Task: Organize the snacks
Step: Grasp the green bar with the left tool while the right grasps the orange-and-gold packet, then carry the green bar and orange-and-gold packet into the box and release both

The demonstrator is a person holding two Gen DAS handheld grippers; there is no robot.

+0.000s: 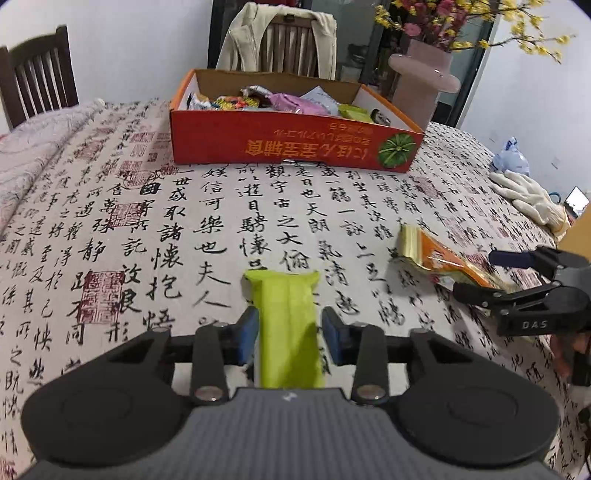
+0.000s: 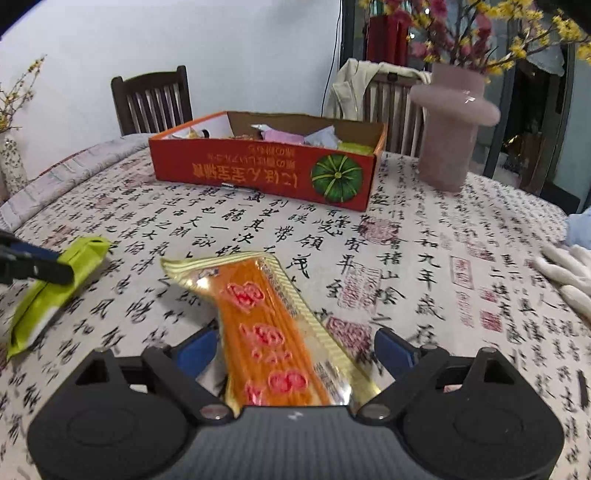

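A lime-green snack packet (image 1: 288,314) lies lengthwise between the blue pads of my left gripper (image 1: 290,325), which is shut on it just above the calligraphy tablecloth (image 1: 110,221). My right gripper (image 2: 295,347) stands wide and is shut on a broad orange and gold snack packet (image 2: 266,325), whose far end hangs clear of the cloth. Each wrist view shows the other hand: the right gripper (image 1: 474,271) with the orange packet (image 1: 436,254) at the right, the left gripper (image 2: 62,266) with the green packet (image 2: 48,295) at the left. The orange cardboard box (image 1: 295,144) (image 2: 258,177) at the back holds several snacks.
A pink vase (image 1: 421,85) (image 2: 450,136) with flowers stands right of the box. White gloves (image 1: 528,199) (image 2: 565,273) and a pale blue bag (image 1: 511,158) lie at the table's right edge. Wooden chairs (image 2: 151,99) stand behind the table, one with a jacket (image 1: 280,33) over it.
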